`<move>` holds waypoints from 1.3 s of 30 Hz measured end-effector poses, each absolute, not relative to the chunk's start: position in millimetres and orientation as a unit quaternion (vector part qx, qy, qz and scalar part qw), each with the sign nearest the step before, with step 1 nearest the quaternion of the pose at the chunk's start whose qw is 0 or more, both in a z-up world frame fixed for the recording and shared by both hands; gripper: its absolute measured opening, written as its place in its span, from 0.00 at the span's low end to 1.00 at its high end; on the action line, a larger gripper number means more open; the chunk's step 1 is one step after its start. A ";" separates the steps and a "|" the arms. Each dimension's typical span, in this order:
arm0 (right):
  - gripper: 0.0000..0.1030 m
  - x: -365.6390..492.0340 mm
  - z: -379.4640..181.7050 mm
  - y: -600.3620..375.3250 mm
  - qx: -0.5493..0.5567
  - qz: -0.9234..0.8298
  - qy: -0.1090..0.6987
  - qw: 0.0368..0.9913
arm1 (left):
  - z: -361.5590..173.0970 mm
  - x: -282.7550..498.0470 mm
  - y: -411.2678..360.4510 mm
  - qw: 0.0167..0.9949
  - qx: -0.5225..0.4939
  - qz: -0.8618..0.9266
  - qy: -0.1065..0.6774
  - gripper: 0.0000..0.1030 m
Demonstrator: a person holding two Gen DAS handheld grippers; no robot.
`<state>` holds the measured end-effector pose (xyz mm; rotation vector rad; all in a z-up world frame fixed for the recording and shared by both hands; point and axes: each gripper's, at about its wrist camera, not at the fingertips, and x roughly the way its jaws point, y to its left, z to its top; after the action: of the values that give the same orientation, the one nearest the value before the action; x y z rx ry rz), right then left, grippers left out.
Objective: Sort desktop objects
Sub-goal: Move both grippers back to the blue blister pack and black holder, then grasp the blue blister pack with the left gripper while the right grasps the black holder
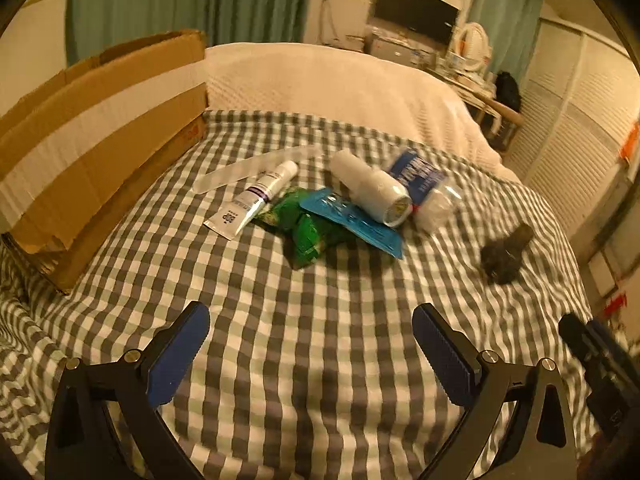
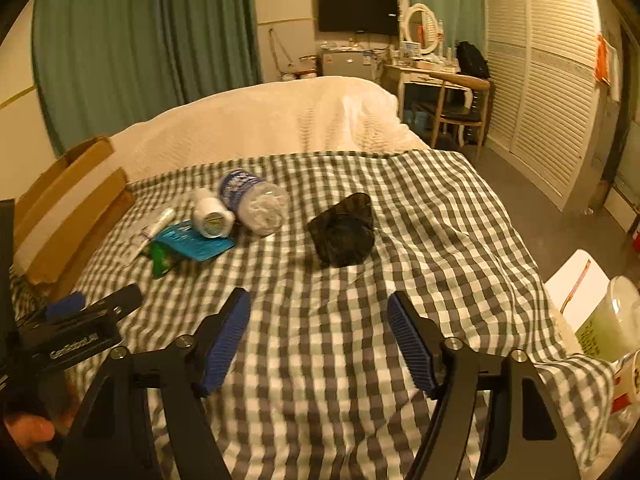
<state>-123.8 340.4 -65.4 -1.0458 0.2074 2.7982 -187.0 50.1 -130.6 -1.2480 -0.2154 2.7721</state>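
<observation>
Checked grey-and-white cloth (image 1: pixel 304 320) carries everything I have to sort, all of it loose and lying flat, which I judge leaves each piece free to be lifted on its own; a white tube (image 1: pixel 256 196) lies nearest the cardboard box (image 1: pixel 100 140), touching a crumpled green packet (image 1: pixel 308 232); a blue packet (image 1: pixel 352 220) overlaps that packet, and a white roll (image 1: pixel 372 188) rests partly on the blue one; a clear bottle (image 1: pixel 428 188) with a blue label lies just beside the roll; a dark bundle (image 2: pixel 344 232) sits apart on the right; the box stands along the left edge, likely the bin; my left gripper (image 1: pixel 310 356) has its jaws wide apart, empty; my right gripper (image 2: pixel 318 340) is likewise parted on nothing, aimed towards the bundle.
</observation>
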 end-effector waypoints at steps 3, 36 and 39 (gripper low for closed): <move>0.73 -138.6 -77.3 338.2 -0.353 0.930 0.067 0.078 | -138.7 -201.0 45.1 0.037 -0.409 0.905 -0.114 1.00; 0.51 -222.5 -122.6 394.5 -0.334 0.933 0.104 0.086 | -155.2 -253.8 78.6 0.037 -0.389 0.905 -0.165 0.18; 0.50 -219.7 -120.2 399.5 -0.337 0.931 0.113 0.083 | -146.8 -248.7 80.1 0.041 -0.378 0.912 -0.154 0.17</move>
<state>-219.7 399.5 -120.2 -1.0062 0.3363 2.7808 -248.7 80.1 -146.8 -1.1573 -0.4712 2.7932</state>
